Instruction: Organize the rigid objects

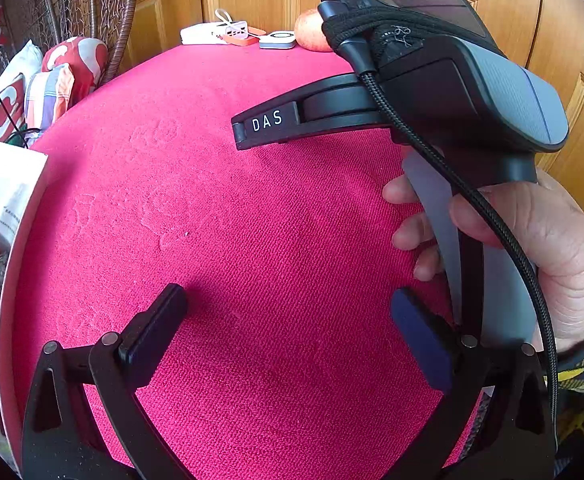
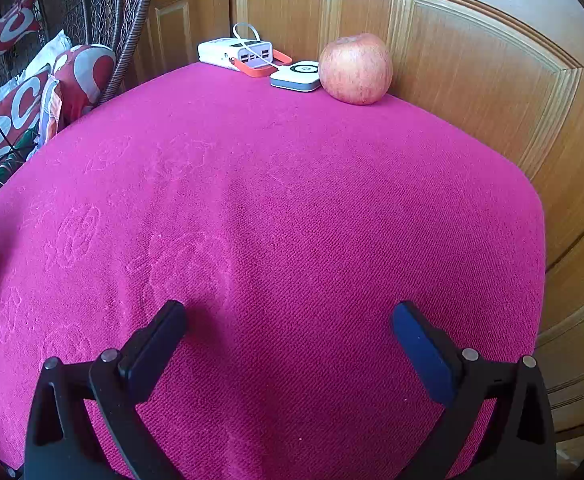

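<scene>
Left wrist view: the left tongs stand spread wide with nothing between them over a tabletop covered in coarse woven magenta cloth. To the right, the right tongs show as a black arm with white lettering, gripped by the right hand; whether they are spread or closed cannot be told here. At the far edge lie a flat white power bank, a small rounded white device and a partly hidden apple. Right wrist view: the right tongs gape wide and empty above the same cloth. The boxy power bank lies with its long axis running left to right, its port end facing right toward the rounded-square device, which sits just beside the round, streaky red apple, before a panelled wooden door.
</scene>
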